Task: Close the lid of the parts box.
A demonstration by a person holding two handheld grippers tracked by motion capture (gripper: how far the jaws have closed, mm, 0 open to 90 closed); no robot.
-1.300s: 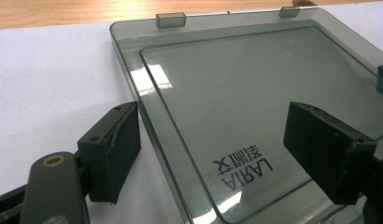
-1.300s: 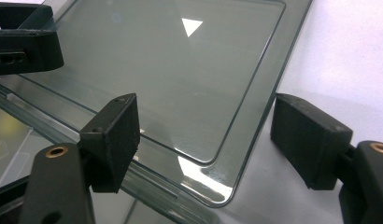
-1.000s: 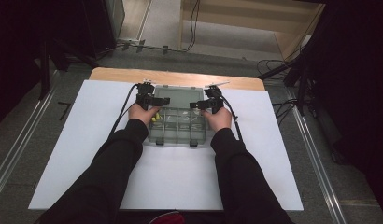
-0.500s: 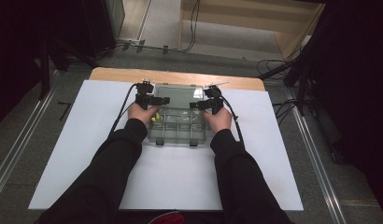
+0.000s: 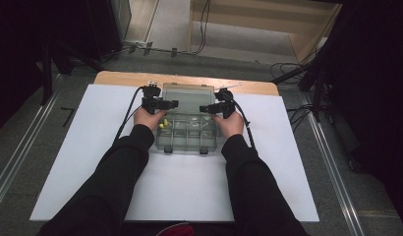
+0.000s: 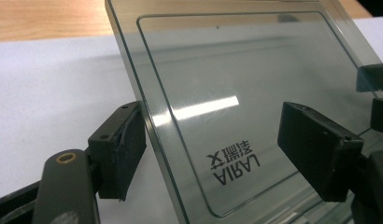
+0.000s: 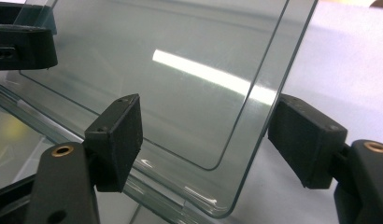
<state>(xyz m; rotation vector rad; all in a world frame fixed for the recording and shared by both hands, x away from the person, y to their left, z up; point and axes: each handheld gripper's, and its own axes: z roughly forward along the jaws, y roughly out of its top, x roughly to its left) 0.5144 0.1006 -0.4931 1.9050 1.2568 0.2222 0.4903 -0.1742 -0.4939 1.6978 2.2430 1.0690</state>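
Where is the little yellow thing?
In the high view, the yellow thing lies inside the clear box, in a compartment at its left side, right beside the person's left hand.

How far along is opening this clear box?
Done: the lid is already swung up off the box, exposing the compartments and a yellow piece. In hand: the left gripper and right gripper each straddle a lid edge, jaws open. Left: likely tipping the lid fully back, then letting go.
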